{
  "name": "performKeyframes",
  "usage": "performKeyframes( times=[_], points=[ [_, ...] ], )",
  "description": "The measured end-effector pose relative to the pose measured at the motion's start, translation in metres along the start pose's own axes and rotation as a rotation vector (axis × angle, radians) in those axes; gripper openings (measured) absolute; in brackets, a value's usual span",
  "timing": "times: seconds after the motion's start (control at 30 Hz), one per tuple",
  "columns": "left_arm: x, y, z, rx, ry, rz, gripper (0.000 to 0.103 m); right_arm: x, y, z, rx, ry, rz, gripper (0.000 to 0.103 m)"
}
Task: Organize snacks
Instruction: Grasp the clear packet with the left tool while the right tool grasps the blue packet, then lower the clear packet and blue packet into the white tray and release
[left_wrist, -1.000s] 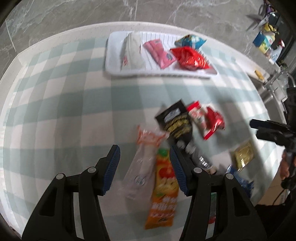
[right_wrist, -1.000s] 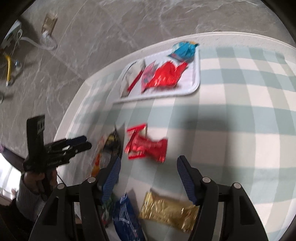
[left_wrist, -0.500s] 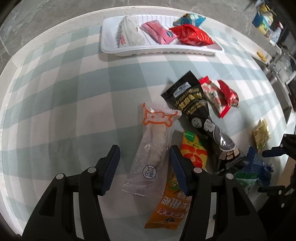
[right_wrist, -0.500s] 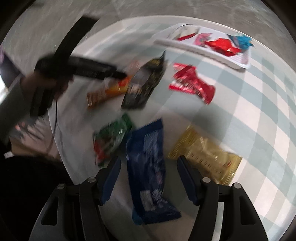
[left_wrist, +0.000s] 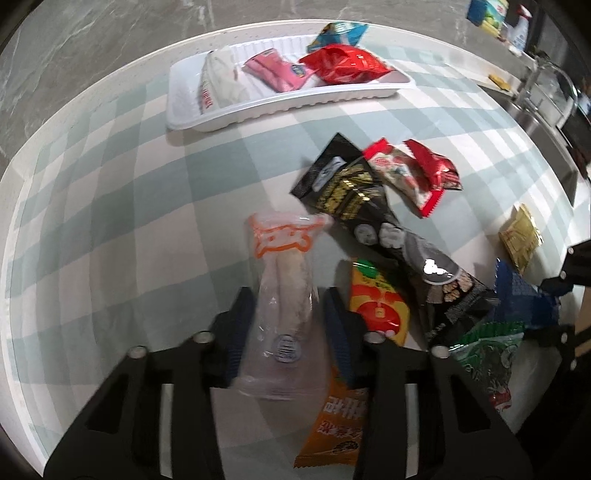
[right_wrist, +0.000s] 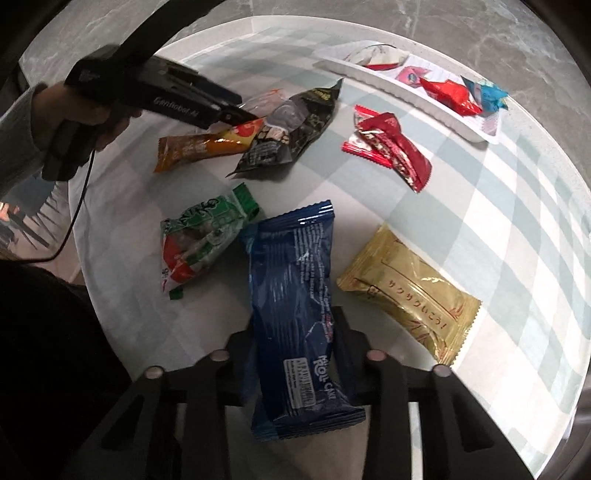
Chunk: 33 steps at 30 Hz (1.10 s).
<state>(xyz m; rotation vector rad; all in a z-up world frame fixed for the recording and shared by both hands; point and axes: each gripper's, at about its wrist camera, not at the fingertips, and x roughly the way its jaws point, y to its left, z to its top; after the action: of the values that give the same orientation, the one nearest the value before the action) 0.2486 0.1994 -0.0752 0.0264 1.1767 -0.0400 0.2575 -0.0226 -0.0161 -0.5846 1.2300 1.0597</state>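
A clear packet with orange print (left_wrist: 284, 266) lies on the checked tablecloth between the fingers of my left gripper (left_wrist: 286, 325). Its jaws are closing and the blue pads touch the packet's sides. In the right wrist view a dark blue roll-cake packet (right_wrist: 291, 266) lies between the fingers of my right gripper (right_wrist: 293, 339). Those jaws are closing too, and the pads press its edges. A white tray (left_wrist: 258, 110) at the far side holds a white, a pink, a red and a blue packet.
Loose snacks lie around: a black packet (left_wrist: 351, 195), a red-and-white one (left_wrist: 406, 173), an orange one (left_wrist: 369, 321), a green one (right_wrist: 199, 240) and a gold one (right_wrist: 410, 295). The table's rounded edge (right_wrist: 96, 295) runs close on the left of the right wrist view.
Both pairs of jaws have narrowed onto their packets. The right gripper swung from above the red packet to the blue one. The left gripper sank slightly over the clear packet.
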Motion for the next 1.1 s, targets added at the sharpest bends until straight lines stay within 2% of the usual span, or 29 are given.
performKeyframes(
  times=[0.1,0.27,0.43,0.63,0.77,1.1],
  points=[
    [-0.001,0.001,-0.001,-0.019,-0.011,-0.013,0.027,-0.002,-0.015,0.002,0.067,-0.005,0.066,0.032],
    [-0.003,0.017,-0.002,-0.112,-0.021,-0.088,0.024,-0.004,-0.045,-0.005,0.286,-0.024,0.286,0.031],
    [-0.007,0.031,-0.005,-0.197,-0.034,-0.167,0.024,-0.007,-0.064,-0.011,0.429,-0.055,0.439,0.031],
    [-0.015,0.049,-0.004,-0.285,-0.062,-0.229,0.024,-0.01,-0.084,-0.014,0.548,-0.1,0.546,0.031],
    [-0.021,0.061,0.002,-0.342,-0.095,-0.272,0.024,-0.007,-0.093,-0.008,0.592,-0.136,0.586,0.031],
    [-0.029,0.084,0.037,-0.404,-0.152,-0.357,0.024,-0.017,-0.118,0.03,0.629,-0.224,0.603,0.031]
  ],
)
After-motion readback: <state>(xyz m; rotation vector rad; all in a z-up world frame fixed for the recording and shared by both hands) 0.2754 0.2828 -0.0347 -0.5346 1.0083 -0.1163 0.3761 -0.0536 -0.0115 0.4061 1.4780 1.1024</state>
